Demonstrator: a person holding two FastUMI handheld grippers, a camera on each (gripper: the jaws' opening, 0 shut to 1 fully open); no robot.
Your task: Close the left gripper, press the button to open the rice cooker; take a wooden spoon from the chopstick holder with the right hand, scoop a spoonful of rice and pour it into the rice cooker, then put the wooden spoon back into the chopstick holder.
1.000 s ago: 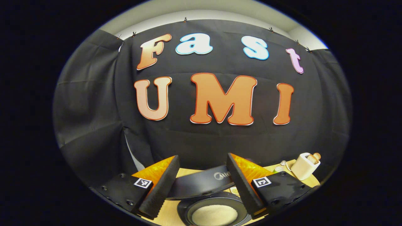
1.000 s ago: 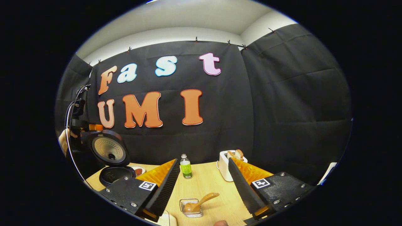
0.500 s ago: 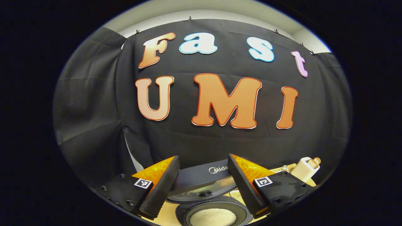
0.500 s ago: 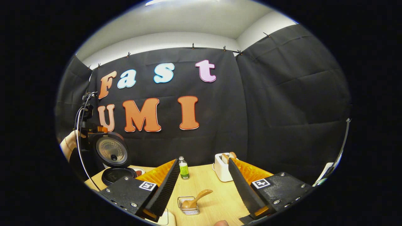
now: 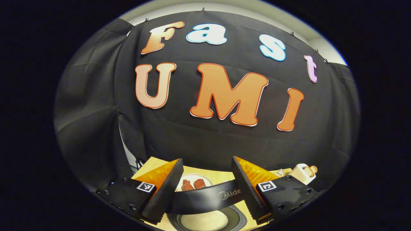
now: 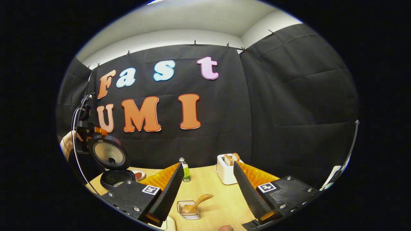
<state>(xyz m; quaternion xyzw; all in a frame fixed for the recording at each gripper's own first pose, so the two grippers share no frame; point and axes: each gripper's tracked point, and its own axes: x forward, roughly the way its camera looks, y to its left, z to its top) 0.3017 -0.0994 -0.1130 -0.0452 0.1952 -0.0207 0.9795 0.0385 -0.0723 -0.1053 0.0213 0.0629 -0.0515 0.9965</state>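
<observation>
Lid up on the rice cooker (image 6: pixel 112 160) at the bench's (image 6: pixel 218 199) left, freeing the pot for rice; right gripper (image 6: pixel 208 195) fingers spread wide, holding nothing, aimed at the wooden spoon (image 6: pixel 196 203) in the chopstick holder (image 6: pixel 188 210); left gripper (image 5: pixel 204 189) likewise open, empty

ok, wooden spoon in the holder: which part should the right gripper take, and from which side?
Take the wooden spoon by its free handle end, which slants up and to the right, out of the chopstick holder. The bowl end sits down inside the holder, so it is a poor grip. The right gripper is open above it; probably come from above, with the fingers either side of the handle.
</observation>
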